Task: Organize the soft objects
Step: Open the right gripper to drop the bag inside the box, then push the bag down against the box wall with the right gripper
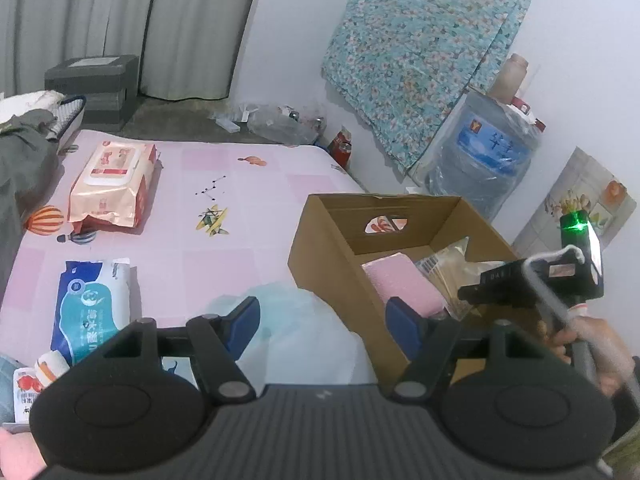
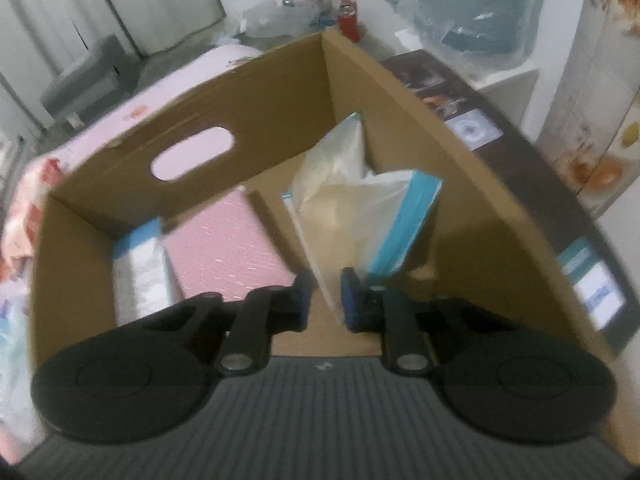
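Over the box (image 2: 400,92), right tool (image 2: 324,300) angles steeply down, clenched on a bag (image 2: 352,208) hanging inside beside the pink pack (image 2: 228,244). Left tool (image 1: 320,320) hovers released above the bed (image 1: 240,184), blue pack (image 1: 92,312) lower left.

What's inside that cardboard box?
Inside the cardboard box: a pink pack, a white-and-blue pack, and a clear blue-edged bag pinched by the right claw. Anything under them is hidden.
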The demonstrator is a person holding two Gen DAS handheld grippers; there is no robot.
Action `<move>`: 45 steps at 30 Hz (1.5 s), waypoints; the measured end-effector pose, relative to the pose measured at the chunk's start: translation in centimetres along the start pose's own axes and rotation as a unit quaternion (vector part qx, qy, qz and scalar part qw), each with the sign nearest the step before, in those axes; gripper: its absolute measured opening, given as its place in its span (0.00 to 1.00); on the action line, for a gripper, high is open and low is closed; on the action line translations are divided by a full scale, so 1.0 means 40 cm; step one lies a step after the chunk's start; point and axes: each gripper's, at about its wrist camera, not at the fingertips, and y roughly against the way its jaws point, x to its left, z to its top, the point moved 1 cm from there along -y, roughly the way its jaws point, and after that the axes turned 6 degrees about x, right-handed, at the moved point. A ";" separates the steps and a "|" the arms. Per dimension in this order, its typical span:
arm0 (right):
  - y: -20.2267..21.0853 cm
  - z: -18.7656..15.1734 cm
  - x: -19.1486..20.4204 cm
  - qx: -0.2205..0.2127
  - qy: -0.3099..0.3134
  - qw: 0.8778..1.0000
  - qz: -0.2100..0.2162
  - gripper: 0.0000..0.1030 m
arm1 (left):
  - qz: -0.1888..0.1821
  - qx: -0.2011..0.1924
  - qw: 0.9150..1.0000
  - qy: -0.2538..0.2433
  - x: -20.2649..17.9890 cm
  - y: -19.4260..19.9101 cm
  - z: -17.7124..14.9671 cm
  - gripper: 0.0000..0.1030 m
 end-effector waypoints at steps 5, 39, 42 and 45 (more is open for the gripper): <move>-0.029 0.012 0.009 0.031 -0.033 0.996 0.082 0.14 | -0.002 0.005 1.000 0.012 0.026 -0.004 0.001 0.68; -0.016 -0.026 0.044 -0.079 -0.038 0.991 -0.102 0.66 | -0.007 0.000 1.000 0.030 0.064 0.021 -0.015 0.69; -0.056 -0.017 0.009 -0.061 -0.093 0.993 -0.049 0.56 | -0.009 -0.001 1.000 0.027 0.061 0.031 -0.017 0.69; -0.083 -0.035 -0.020 -0.051 -0.135 0.990 0.003 0.35 | -0.009 -0.004 1.000 0.027 0.061 0.039 -0.016 0.69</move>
